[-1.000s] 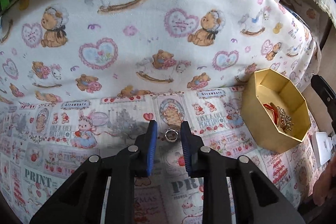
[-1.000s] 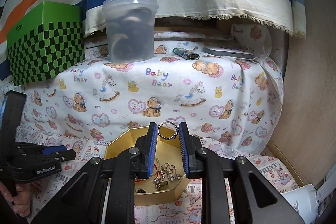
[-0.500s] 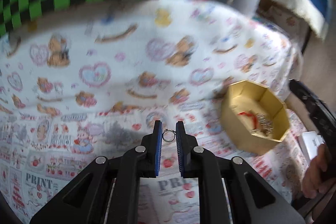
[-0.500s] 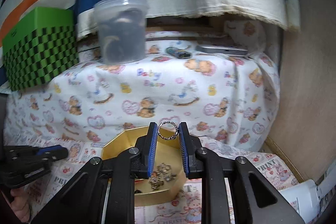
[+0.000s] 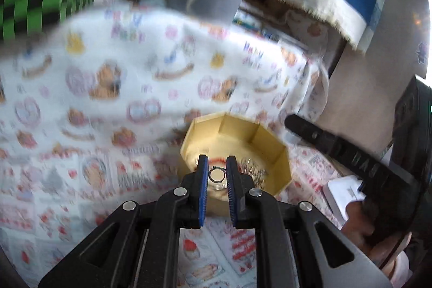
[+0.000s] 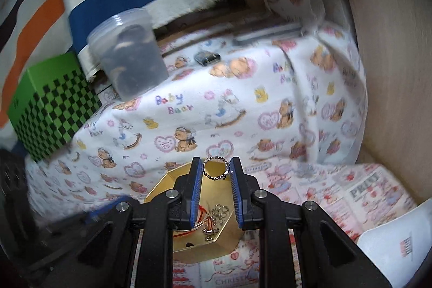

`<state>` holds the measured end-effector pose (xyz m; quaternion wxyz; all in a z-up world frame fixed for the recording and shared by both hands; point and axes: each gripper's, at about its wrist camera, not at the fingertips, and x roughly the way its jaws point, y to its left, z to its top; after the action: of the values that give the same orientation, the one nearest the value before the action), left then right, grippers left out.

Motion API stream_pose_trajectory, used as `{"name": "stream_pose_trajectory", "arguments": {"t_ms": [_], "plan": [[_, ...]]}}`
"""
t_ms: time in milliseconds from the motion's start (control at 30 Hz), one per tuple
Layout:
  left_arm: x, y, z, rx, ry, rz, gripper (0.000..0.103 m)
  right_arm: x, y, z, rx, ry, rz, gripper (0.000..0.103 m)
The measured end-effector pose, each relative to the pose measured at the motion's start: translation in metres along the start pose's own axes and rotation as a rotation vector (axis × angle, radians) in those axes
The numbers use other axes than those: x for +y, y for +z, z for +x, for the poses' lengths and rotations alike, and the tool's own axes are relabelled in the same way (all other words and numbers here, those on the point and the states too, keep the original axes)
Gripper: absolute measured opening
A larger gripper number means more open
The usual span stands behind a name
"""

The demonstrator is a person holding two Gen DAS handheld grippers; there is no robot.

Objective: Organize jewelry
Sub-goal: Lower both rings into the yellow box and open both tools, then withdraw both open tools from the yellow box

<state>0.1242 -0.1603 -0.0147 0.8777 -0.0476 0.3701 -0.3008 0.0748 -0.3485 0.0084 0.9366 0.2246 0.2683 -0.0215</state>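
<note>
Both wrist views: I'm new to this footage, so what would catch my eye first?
In each view a gripper pinches a ring over the gold octagonal box: the left gripper holds a small plain ring, the right gripper a larger beaded ring. Inside the box lie a red cord and a tangle of chain. Behind, a green checkered box and a clear plastic tub stand on the teddy-bear cloth.

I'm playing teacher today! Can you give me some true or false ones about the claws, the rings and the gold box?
1. The left claw pinches a small ring. True.
2. The right claw is empty. False: it holds a beaded ring.
3. The gold box has a lid on. False: it is open.
4. Jewelry already lies inside the box. True.
5. The checkered box is pink. False: green and black.
</note>
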Motion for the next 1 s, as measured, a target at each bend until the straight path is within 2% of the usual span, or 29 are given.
{"name": "stream_pose_trajectory", "arguments": {"t_ms": [133,267,367,533,567,600,633,800,1000], "plan": [[-0.002,-0.005,0.001,-0.005,-0.005,0.005,0.012,-0.011,0.002,0.006,0.044,0.050,0.069,0.022],[-0.006,-0.005,0.003,-0.008,0.001,0.035,0.012,-0.012,0.003,0.008,0.070,0.084,0.073,0.022],[-0.004,-0.004,0.004,0.001,-0.023,0.028,0.013,-0.009,0.004,0.012,0.162,0.112,0.046,0.022],[0.001,-0.003,0.003,-0.004,-0.033,0.007,0.014,-0.008,0.005,0.010,0.160,0.099,0.012,0.022],[0.002,-0.004,0.000,-0.010,-0.021,0.004,0.022,-0.009,0.005,0.013,0.177,0.105,0.019,0.022],[0.003,-0.004,-0.002,-0.016,-0.003,-0.003,0.033,-0.012,0.003,0.017,0.198,0.108,0.032,0.022],[0.005,-0.004,-0.003,-0.021,0.005,-0.011,0.035,-0.014,0.003,0.019,0.206,0.108,0.041,0.022],[0.014,-0.003,-0.005,-0.025,0.055,-0.051,0.035,-0.016,0.002,0.018,0.205,0.109,0.034,0.023],[0.006,-0.005,-0.022,-0.101,0.128,-0.019,0.037,-0.009,0.000,0.018,0.196,0.091,-0.011,0.027]]}}
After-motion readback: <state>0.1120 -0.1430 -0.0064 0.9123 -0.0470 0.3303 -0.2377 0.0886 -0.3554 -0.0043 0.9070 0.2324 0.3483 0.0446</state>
